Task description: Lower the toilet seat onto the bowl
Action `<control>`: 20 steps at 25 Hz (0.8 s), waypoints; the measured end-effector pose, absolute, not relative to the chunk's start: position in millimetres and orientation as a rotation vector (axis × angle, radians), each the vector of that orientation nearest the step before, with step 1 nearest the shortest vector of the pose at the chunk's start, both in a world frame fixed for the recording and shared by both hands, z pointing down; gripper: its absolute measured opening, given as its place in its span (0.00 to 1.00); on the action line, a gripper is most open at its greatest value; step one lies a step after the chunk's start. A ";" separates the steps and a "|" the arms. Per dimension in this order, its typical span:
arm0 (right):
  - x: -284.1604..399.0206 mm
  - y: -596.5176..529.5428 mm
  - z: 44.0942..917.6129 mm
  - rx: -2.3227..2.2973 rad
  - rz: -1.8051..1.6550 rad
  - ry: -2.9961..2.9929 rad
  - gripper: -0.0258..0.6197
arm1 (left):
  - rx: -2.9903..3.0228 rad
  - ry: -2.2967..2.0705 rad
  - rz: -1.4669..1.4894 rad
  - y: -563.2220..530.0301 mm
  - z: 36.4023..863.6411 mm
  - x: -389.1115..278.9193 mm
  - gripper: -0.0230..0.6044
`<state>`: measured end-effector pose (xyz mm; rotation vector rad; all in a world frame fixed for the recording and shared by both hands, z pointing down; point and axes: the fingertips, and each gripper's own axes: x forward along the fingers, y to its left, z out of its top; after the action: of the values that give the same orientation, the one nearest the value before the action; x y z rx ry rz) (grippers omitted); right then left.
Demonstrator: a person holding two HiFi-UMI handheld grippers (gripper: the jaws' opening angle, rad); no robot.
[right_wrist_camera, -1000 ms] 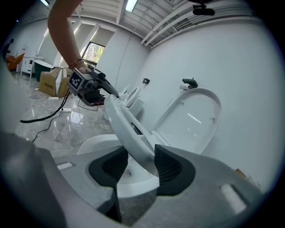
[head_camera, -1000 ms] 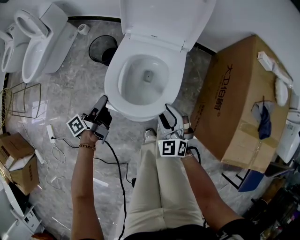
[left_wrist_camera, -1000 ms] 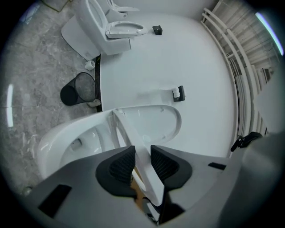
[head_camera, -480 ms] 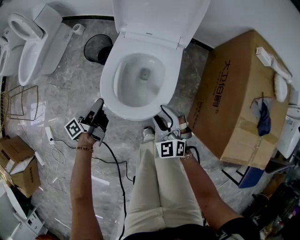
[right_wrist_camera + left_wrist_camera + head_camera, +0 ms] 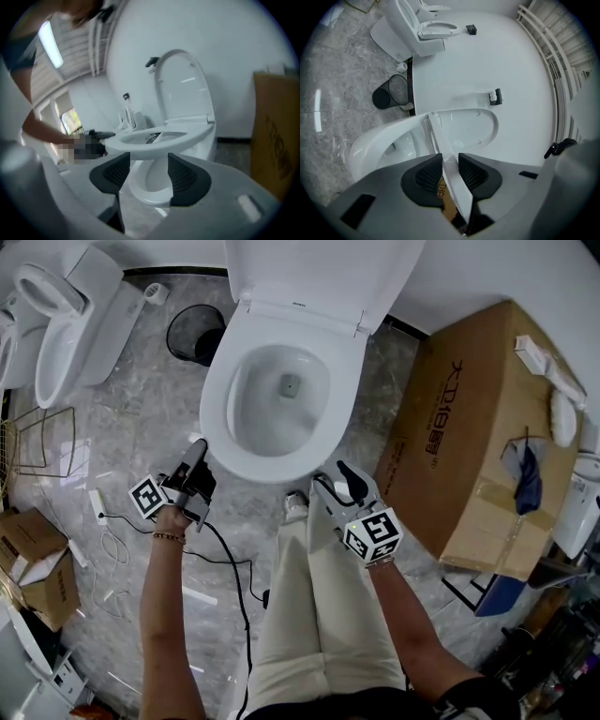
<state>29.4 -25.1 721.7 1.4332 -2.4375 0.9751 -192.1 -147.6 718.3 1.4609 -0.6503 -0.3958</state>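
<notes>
Grey marble floor (image 5: 122, 427) lies below as the left gripper (image 5: 196, 450) pinches the front rim of the toilet seat (image 5: 216, 399), held nearly level just above the bowl (image 5: 149, 187), while the right gripper (image 5: 336, 476), near the bowl's front, is opening its empty jaws.

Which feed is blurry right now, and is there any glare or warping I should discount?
Head view: sharp, evenly lit, pale glare streaks on the floor. Left gripper view: crisp, but fisheye bends the wall and darkens the corners. Right gripper view: soft all over, toilet seat edges smeared, same fisheye bend.
</notes>
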 end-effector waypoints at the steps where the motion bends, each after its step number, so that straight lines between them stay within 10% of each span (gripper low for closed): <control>1: 35.0 -25.3 724.7 1.480 1.166 -2.450 0.42 | 1.462 -0.653 -0.387 -147.2 719.9 -192.7 0.20; 11: 53.7 -44.7 751.3 1.631 2.380 -2.303 0.40 | 1.463 -0.683 -0.312 -142.3 736.2 -193.5 0.20; 20: 48.8 -53.6 764.9 1.636 2.552 -2.200 0.24 | 1.427 -0.722 -0.294 -138.6 752.0 -196.0 0.21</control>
<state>48.8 -53.6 764.9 1.6355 -2.2000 2.5525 -196.0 -138.6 752.0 1.4274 -0.7220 -0.2936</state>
